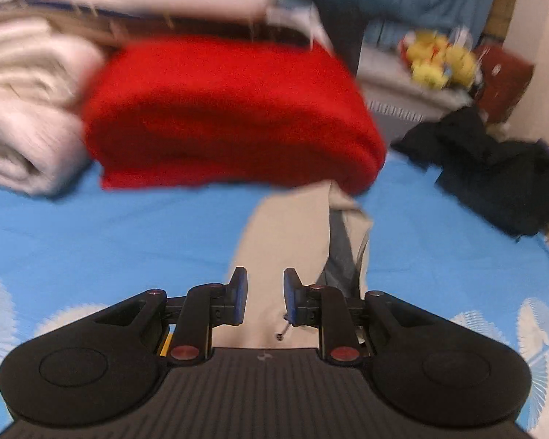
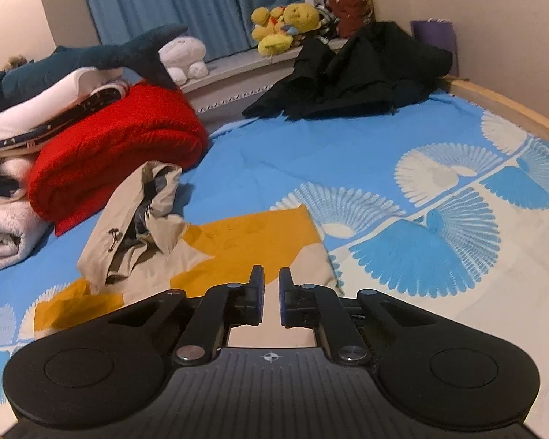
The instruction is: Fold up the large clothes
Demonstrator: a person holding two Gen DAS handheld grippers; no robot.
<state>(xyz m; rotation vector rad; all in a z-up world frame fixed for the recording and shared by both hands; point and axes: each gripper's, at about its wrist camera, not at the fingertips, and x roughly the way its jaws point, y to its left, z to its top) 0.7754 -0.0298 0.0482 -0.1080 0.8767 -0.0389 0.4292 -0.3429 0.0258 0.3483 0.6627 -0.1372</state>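
One beige-and-mustard fabric jacket [image 2: 186,252] lies crumpled, unfolded, on the blue patterned bedsheet [image 2: 347,153] — left gripper [image 1: 261,294] and right gripper [image 2: 271,292] both parted, empty — folding barely begun.

Both wrist views look low and forward past their fingers across the bed, sharing the folded red fleece blanket [image 1: 230,109] [image 2: 117,150] ahead.

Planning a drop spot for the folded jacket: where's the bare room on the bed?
Free: the blue sheet between the beige-and-orange jacket, the black clothes pile and the wooden bed edge. Crowded: the left side, with the red blanket and white folded blanket stacked close against the jacket.
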